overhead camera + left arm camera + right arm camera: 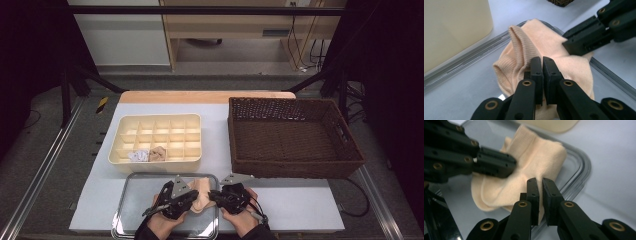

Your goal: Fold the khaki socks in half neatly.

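Note:
A peach sock [203, 194] lies bunched in a shallow metal tray [135, 200] at the table's front edge. My left gripper [193, 198] comes at it from the left and my right gripper [212, 195] from the right. In the left gripper view, the left gripper [542, 63] is shut on a fold of the sock [536, 40], with the other gripper's jaws pressed into the cloth farther off. In the right gripper view, the right gripper [540, 183] is shut on the sock's [541, 155] near edge. The sock's ribbed cuff stands up toward the tray rim [579, 167].
A cream divided organizer box [160, 116] stands behind the tray, with a white bundle [138, 156] and a tan bundle [157, 154] in two front compartments. A brown wicker basket [295, 167] sits at the right. White table surface runs to the right of the tray.

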{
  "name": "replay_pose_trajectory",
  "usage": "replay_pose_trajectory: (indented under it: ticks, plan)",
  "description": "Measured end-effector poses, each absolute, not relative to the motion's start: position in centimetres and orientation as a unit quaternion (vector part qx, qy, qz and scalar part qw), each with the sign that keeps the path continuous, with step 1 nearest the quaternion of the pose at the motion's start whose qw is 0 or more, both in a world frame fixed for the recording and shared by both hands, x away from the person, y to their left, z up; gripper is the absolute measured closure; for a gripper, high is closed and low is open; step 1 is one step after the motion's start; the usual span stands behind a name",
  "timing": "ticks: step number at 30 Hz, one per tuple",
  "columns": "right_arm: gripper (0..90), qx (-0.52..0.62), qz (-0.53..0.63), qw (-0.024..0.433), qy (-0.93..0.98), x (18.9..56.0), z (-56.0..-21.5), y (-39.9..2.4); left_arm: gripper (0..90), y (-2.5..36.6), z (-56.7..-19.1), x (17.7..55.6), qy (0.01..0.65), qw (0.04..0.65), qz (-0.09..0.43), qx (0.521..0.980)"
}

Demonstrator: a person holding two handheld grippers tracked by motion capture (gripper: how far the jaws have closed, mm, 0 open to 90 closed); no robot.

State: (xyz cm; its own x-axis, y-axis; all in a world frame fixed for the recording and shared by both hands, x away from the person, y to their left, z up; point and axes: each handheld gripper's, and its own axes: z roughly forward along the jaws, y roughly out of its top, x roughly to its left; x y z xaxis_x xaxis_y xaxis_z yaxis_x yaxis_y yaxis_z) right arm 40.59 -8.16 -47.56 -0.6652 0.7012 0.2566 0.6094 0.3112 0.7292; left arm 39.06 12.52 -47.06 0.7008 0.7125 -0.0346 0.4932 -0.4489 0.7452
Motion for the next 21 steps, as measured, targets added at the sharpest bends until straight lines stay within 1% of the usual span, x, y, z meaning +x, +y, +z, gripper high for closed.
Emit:
replay_pose_trajectory:
  ticks: [4, 10, 12, 15, 21]
  plan:
    - [85.7, 0.381, 0.462, 0.054, 0.799, 40.5, -45.9, -8.2, 87.7, 12.5, -47.2, 39.0, 0.365, 0.384, 0.141, 0.836]
    - [85.8, 0.356, 0.472, 0.037, 0.806, 40.2, -45.6, -7.3, 88.3, 12.8, -47.1, 39.1, 0.372, 0.391, 0.131, 0.831]
    - [85.8, 0.352, 0.468, 0.038, 0.809, 40.1, -45.5, -7.2, 88.6, 13.0, -46.7, 39.0, 0.375, 0.399, 0.127, 0.827]
    - [85.8, 0.354, 0.464, 0.042, 0.811, 40.2, -45.5, -7.2, 88.4, 13.9, -45.5, 38.5, 0.373, 0.418, 0.128, 0.818]
    - [85.7, 0.357, 0.456, 0.047, 0.814, 40.2, -45.5, -7.2, 87.5, 16.5, -45.2, 37.7, 0.388, 0.411, 0.143, 0.813]
